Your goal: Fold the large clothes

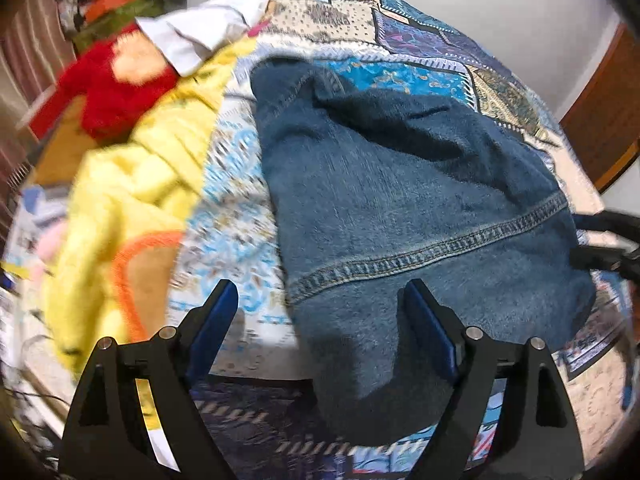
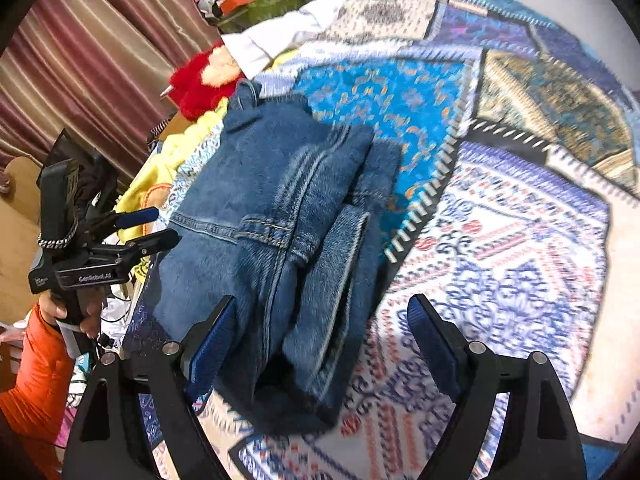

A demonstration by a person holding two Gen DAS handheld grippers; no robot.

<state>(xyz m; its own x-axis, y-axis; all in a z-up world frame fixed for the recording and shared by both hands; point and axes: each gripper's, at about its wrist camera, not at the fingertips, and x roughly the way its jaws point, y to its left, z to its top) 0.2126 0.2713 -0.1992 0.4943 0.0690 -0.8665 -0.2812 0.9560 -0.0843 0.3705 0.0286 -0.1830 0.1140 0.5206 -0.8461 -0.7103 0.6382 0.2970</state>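
A pair of blue jeans (image 1: 400,200) lies folded in a bundle on the patterned bedspread (image 1: 236,240); it also shows in the right wrist view (image 2: 276,240). My left gripper (image 1: 320,300) is open and empty, its fingers wide apart just in front of the near edge of the jeans. It also shows from the side in the right wrist view (image 2: 154,226), held by a hand at the jeans' left edge. My right gripper (image 2: 320,316) is open and empty above the near end of the jeans. Its tips show in the left wrist view (image 1: 600,240) at the jeans' right edge.
A yellow garment (image 1: 132,200), a red fuzzy garment (image 1: 116,92) and a white cloth (image 1: 200,32) lie to the left of the jeans. Striped curtains (image 2: 100,60) hang at the left. A wooden headboard (image 1: 604,120) stands at the right. The bedspread (image 2: 500,240) spreads right of the jeans.
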